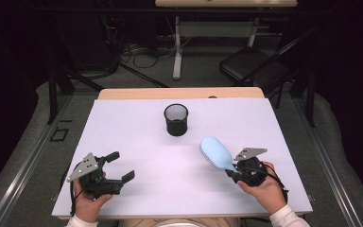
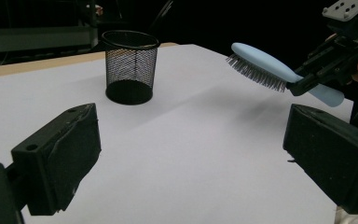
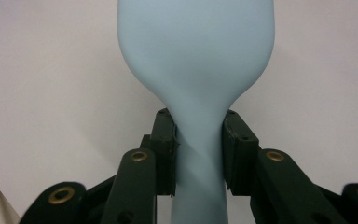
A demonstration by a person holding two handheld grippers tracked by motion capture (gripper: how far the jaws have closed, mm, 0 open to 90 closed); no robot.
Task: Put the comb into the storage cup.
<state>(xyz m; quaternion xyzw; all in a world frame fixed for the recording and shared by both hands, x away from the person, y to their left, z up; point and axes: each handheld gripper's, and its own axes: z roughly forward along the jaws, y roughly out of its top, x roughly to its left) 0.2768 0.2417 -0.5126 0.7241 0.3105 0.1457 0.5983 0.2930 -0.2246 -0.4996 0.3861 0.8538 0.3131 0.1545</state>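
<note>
Jaws of the right gripper (image 3: 199, 154) pinch the handle of the pale blue hairbrush (image 1: 216, 153), held clear of the white table (image 1: 123, 118) at near right, head pointing far-left, bristles down; the left gripper (image 1: 123, 166) at near left stands spread, gripping nothing; a black mesh pen cup (image 1: 176, 119) stands upright far centre, well apart from both, open tabletop between.

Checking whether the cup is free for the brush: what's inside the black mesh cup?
The mesh cup looks empty: only its dark base shows through the mesh. Its floor's near edge is hidden by the wall.
</note>
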